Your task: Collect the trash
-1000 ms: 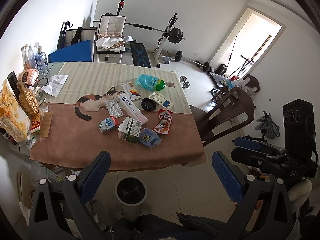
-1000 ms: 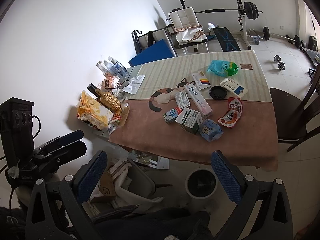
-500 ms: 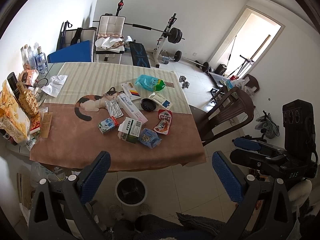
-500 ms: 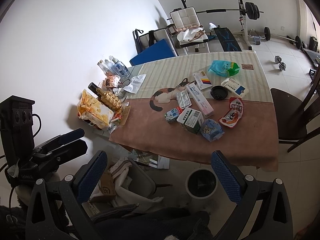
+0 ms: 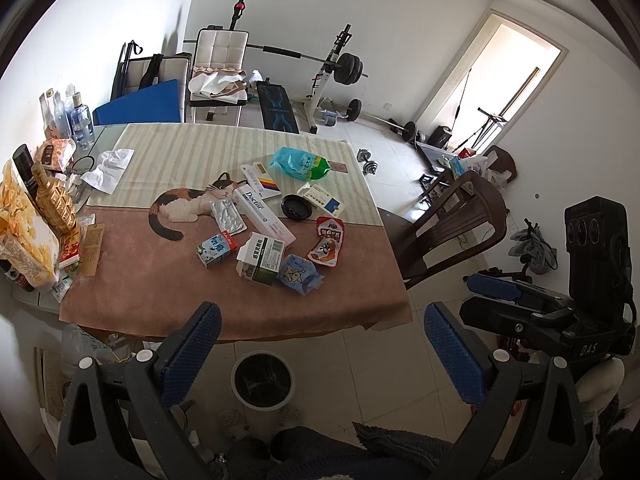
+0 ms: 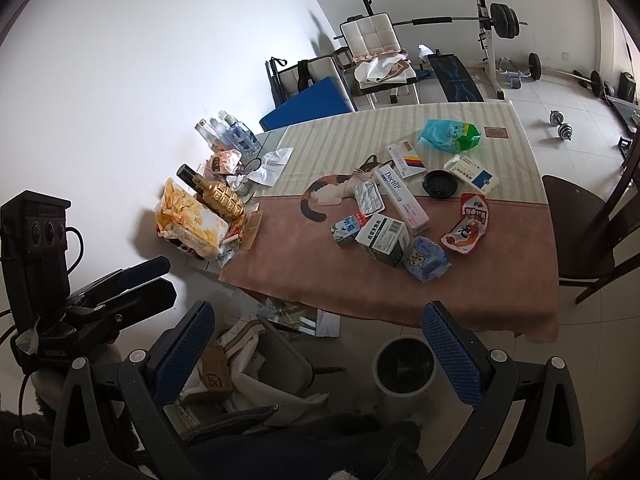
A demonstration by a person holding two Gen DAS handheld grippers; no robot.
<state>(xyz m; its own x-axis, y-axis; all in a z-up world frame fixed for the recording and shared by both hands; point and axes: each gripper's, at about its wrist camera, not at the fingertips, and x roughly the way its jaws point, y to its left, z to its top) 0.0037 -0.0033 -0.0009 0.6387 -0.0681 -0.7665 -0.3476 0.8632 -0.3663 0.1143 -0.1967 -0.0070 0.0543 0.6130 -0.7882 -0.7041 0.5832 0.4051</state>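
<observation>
Trash lies in a cluster on the table (image 5: 132,296): a green-white carton (image 5: 261,258), a small milk carton (image 5: 216,248), a blue wrapper (image 5: 299,274), a red pouch (image 5: 328,240), a long white "Doctor" box (image 5: 263,217), a blister pack (image 5: 229,216), a black lid (image 5: 296,207) and a teal bag (image 5: 300,163). A round bin (image 5: 262,380) stands on the floor at the table's near edge. My left gripper (image 5: 320,346) hovers open above the bin, short of the table. My right gripper (image 6: 316,346) is open too, with the bin (image 6: 405,366) under its right finger.
Bottles (image 5: 52,196) and snack bags (image 5: 24,236) crowd the table's left end. A dark chair (image 5: 452,228) stands at the right side. Bags and cardboard (image 6: 224,364) lie on the floor left of the bin. A weight bench (image 5: 280,108) stands behind the table.
Both views have shifted very slightly; the table's objects and both open grippers stand as before.
</observation>
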